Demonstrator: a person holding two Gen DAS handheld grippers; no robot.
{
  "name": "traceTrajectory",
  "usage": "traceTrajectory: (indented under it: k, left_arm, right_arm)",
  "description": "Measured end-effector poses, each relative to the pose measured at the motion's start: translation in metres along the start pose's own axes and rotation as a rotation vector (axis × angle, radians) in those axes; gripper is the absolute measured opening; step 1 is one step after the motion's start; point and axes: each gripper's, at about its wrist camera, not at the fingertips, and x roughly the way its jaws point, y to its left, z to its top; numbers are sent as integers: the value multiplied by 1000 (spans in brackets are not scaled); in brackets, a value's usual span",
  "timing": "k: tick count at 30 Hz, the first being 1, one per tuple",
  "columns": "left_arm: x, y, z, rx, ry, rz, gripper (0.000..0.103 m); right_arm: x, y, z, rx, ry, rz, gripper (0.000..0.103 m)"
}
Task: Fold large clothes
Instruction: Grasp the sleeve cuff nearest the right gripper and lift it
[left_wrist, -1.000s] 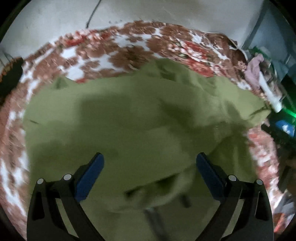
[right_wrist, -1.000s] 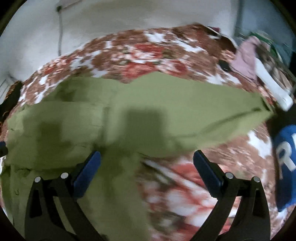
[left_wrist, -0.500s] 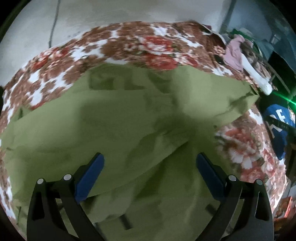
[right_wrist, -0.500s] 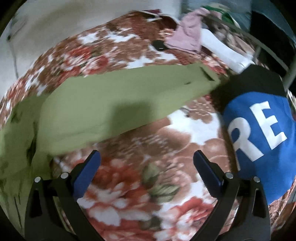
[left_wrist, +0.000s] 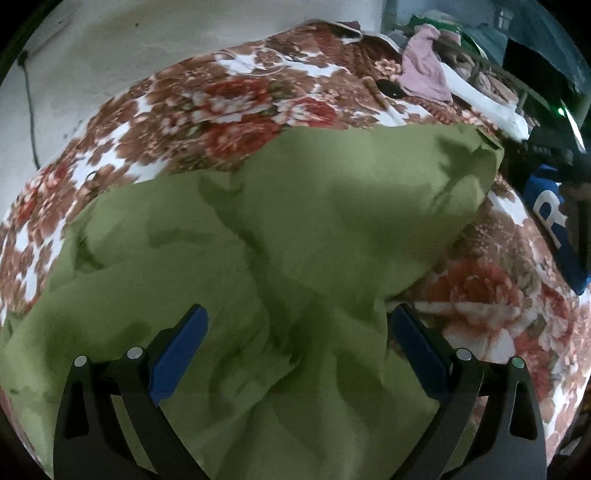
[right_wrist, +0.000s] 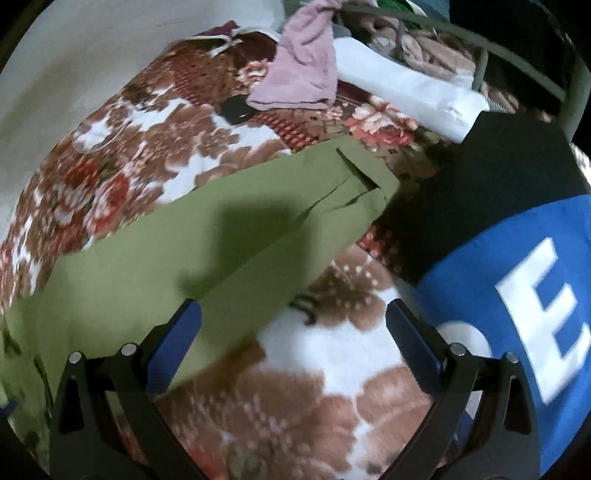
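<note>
A large olive-green garment (left_wrist: 295, 229) lies crumpled on a floral blanket (left_wrist: 229, 99). My left gripper (left_wrist: 295, 339) is open and empty, hovering over its bunched middle folds. In the right wrist view a long flat part of the green garment (right_wrist: 207, 236), with a slit near its end, runs toward the upper right. My right gripper (right_wrist: 291, 339) is open and empty over the blanket (right_wrist: 295, 369), its left finger above the garment's lower edge.
A blue and black garment with white letters (right_wrist: 517, 280) lies at the right. A pink cloth (right_wrist: 306, 66), a white cloth (right_wrist: 406, 96) and a small black object (right_wrist: 236, 109) sit at the bed's far end. A metal rail (right_wrist: 517, 70) stands behind.
Both grippers have swung to the right. The right gripper has gone from over the green garment to the blanket near the blue garment. Both stayed open.
</note>
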Motion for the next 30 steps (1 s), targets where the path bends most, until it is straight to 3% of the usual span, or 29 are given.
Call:
traceTrajectory:
  k: [7,13,21,24,26,27,30]
  left_arm:
    - [43,-6,28,-91,3,-74,98]
    - [54,-23,26,-113,30,-90,98]
    - [51,-23,1,-95,36,-31,98]
    - [53,-20,-4,-64,38,-5,98]
    - [54,-15,-6,-60,37,2,98]
    - [54,-14,-7,-62,37,3,98]
    - [53,-7,-8,-77,34,3,98]
  right_arm:
    - [44,-19,30,139,-7,-34,98]
    - [71,-34,42,215,9,-56,98]
    - [90,-50,62,323,5,-50,96]
    - [94,-48,66,322,5,-56,77]
    - [100,-49,67,314,30,-61,54]
    - [102,-50,66,316,43,-53,52]
    - [111,-59,60,372,95,-5,32]
